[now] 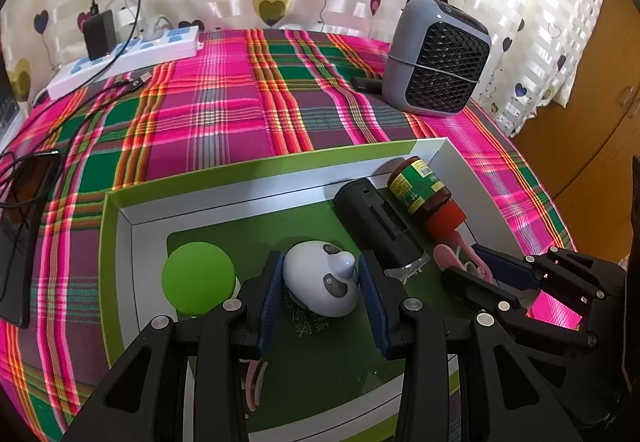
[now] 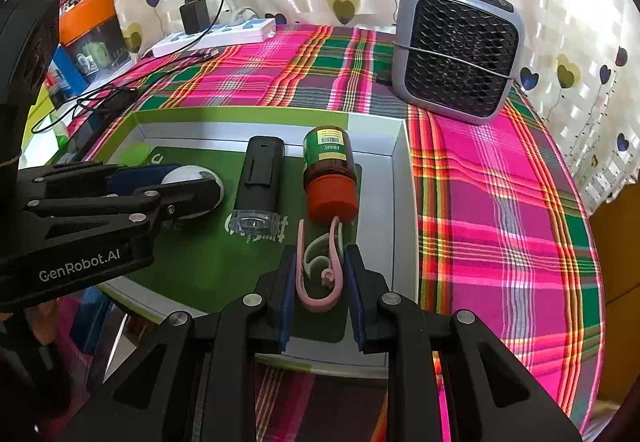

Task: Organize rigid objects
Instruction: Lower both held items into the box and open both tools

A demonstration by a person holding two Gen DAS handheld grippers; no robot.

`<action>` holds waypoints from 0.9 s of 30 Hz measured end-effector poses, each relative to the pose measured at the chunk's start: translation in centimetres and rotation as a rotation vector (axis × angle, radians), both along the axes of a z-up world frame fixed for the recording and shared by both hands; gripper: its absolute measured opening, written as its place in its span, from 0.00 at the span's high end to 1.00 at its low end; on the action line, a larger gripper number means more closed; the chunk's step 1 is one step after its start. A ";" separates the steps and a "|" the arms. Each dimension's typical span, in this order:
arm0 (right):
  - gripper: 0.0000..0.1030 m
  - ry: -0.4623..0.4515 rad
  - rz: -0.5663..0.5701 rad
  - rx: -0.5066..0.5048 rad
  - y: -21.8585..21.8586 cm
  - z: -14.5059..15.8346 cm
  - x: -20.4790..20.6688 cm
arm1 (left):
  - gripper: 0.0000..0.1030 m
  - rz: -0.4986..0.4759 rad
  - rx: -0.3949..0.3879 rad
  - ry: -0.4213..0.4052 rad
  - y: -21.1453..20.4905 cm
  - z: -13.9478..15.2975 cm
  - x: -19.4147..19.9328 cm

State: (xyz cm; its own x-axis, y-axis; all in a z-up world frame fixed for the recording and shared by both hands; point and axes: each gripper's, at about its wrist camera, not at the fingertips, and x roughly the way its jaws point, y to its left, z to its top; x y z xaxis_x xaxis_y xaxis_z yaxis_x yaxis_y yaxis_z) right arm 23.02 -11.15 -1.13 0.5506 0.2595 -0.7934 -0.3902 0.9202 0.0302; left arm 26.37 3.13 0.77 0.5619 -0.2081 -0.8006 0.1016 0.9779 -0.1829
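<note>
A shallow green-rimmed box [image 1: 240,172] lies on the plaid cloth. Inside it lie a green ball [image 1: 198,278], a black device with a clear end [image 1: 372,218], and a brown jar with a red lid [image 1: 424,190]. My left gripper [image 1: 320,276] is shut on a white panda-shaped object [image 1: 316,282] low over the box floor, pads on both its sides. In the right wrist view my right gripper [image 2: 320,282] is shut on a pink clip [image 2: 320,298] just below the jar [image 2: 328,170]. The left gripper [image 2: 196,178] shows at the left there.
A grey fan heater [image 1: 436,58] stands at the back right of the cloth. A white power strip [image 1: 128,58] with a black charger and cables lies at the back left. A dark flat device [image 1: 20,242] sits at the left edge. A wooden cabinet [image 1: 600,102] is on the right.
</note>
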 end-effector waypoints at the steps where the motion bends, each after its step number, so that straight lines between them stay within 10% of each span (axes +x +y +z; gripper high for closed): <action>1: 0.76 0.000 0.000 -0.001 0.0 0.0 0.0 | 0.64 0.003 0.006 0.007 -0.1 -0.1 0.1; 20: 0.76 -0.005 0.005 -0.009 0.1 -0.1 -0.1 | 0.64 0.008 0.016 0.004 -0.1 -0.2 0.1; 27: 0.62 -0.005 0.013 0.012 0.3 0.1 -0.3 | 0.64 0.020 0.018 0.007 0.2 -0.1 0.0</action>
State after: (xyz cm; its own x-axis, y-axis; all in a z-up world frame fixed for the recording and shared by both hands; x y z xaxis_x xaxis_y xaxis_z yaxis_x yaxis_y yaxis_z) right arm 22.67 -10.87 -1.07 0.5507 0.2763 -0.7876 -0.4021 0.9148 0.0398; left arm 26.41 3.33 0.65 0.5602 -0.1819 -0.8081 0.0803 0.9829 -0.1656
